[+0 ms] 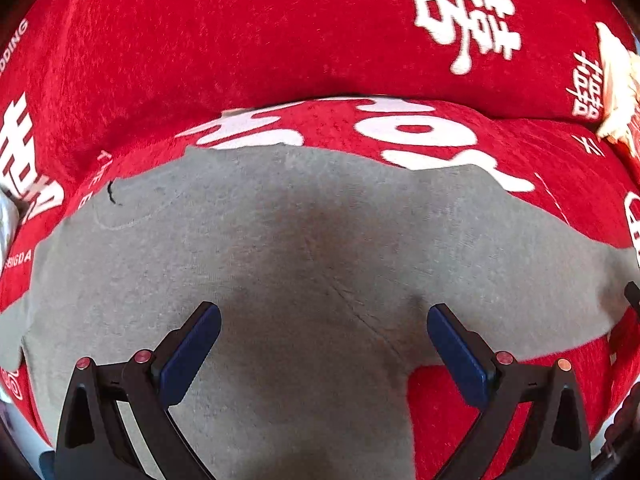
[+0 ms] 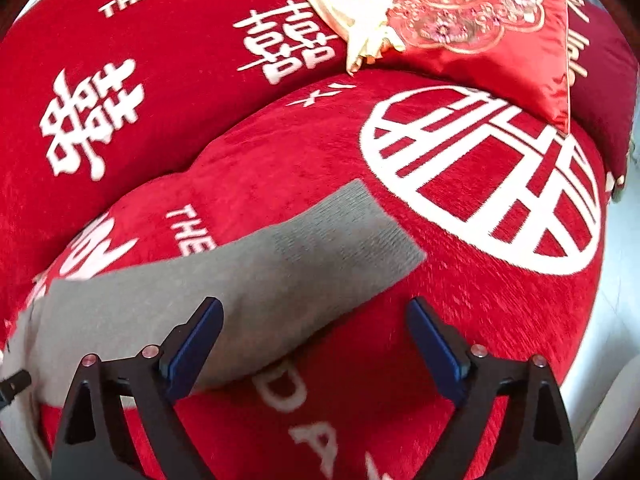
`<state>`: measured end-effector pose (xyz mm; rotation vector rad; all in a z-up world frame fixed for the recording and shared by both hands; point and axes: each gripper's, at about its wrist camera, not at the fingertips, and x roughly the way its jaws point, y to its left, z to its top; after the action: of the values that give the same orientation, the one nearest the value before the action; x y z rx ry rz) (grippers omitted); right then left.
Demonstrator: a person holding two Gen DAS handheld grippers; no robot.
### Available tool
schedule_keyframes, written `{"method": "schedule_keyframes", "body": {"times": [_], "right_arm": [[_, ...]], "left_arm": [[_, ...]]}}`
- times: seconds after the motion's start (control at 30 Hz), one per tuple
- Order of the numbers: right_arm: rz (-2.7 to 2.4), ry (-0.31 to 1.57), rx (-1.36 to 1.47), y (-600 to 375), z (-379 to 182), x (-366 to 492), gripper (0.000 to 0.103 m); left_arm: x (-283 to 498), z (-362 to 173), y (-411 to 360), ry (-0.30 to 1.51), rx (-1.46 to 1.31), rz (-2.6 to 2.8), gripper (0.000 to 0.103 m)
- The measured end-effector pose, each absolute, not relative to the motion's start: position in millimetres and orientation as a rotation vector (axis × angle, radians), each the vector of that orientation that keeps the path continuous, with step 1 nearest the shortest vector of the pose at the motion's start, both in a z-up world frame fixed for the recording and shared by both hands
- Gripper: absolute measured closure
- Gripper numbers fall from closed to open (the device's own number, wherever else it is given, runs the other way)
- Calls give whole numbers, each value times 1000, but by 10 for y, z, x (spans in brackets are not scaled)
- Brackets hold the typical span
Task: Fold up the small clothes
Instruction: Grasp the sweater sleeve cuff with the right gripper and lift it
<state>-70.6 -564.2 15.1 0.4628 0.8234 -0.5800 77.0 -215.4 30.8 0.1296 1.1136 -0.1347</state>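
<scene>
garment: grey knit, flat, ribbed cuff | cover: red plush, white lettering | left gripper: fingers wide, empty | right gripper: fingers wide, empty

- Garment: plain mid-grey knit, under and ahead of the left gripper; faint stitched arc far left.
- Sleeve: same grey, ribbed cuff, ahead-left of the right gripper.
- Both grippers: black frames, dark blue pads, small red pin heads.
- Cover: bright red, white characters and Latin lettering.
- Cushion, far ahead-right: glossy red, gold and pink floral embroidery.
- Cloth beside cushion: cream.
</scene>
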Motion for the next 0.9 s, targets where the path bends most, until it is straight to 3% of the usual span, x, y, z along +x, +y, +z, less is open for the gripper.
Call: {"method": "schedule_keyframes", "body": {"times": [0.13,0.17,0.2,0.3,0.7,0.9], "right_arm": [[-534,793,445,-5712,129,-519,14],[-509,788,432,-5718,122,-439,38],[-484,809,433,-5732,95,-375,93],[-424,820,525,-5831,25,-328,96],[-451,623,564,-5665,615,-851,96],[-412,580,606,-5466,849,-962,96]], "left_arm": [[865,251,-2042,1123,101,-96,0],[901,252,-1994,1122,92,-80,0],[922,255,-1967,1121,85,-70,0],[992,241,-1871,1123,68,-36,0],[829,200,-2048,1175,132,-203,0],[607,349,-1593,1129,94,-183,0]]}}
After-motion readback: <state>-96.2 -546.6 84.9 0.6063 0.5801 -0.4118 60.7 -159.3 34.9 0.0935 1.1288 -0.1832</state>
